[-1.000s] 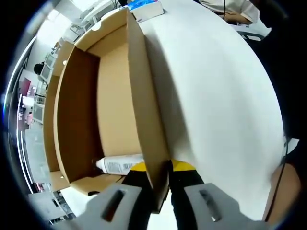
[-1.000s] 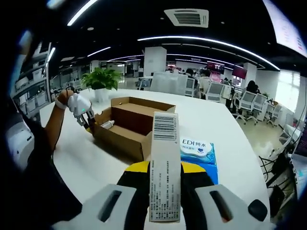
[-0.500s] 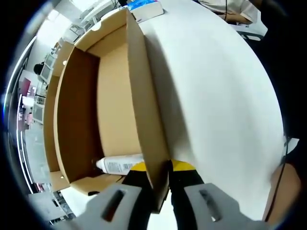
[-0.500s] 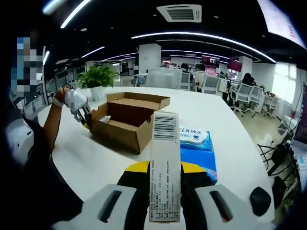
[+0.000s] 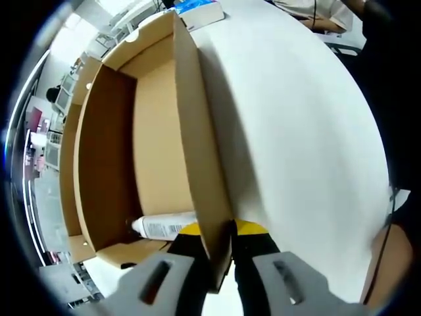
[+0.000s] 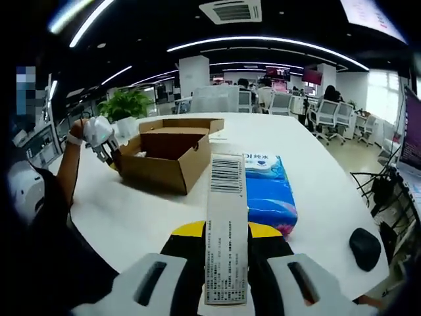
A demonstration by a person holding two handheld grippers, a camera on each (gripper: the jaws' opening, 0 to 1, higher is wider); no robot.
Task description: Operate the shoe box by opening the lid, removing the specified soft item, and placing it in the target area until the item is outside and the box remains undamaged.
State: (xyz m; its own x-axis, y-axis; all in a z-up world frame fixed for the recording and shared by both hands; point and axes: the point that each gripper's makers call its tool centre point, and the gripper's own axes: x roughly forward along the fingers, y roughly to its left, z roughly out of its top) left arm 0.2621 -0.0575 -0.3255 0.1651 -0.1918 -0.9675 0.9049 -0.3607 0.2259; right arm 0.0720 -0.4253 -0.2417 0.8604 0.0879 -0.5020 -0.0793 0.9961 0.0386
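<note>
In the left gripper view the open brown shoe box (image 5: 151, 145) lies on the white table, and my left gripper (image 5: 215, 247) is shut on the box's near side wall. A white tube (image 5: 164, 226) lies in the box's near corner. In the right gripper view my right gripper (image 6: 226, 243) is shut on a tall white carton with a barcode (image 6: 226, 224), held upright above the table. Beyond it stands the shoe box (image 6: 164, 157), with the left gripper (image 6: 102, 141) at the box's left end.
A blue tissue pack (image 6: 266, 191) lies on the white table (image 6: 145, 217) just right of the carton; its end shows past the box as the tissue pack (image 5: 197, 10). A black mouse (image 6: 363, 247) sits at the table's right edge. A potted plant (image 6: 125, 105) and office chairs stand behind.
The right gripper with the carton has swung lower and to the right, so the box looks further left and the tissue pack nearer. The left gripper has held still.
</note>
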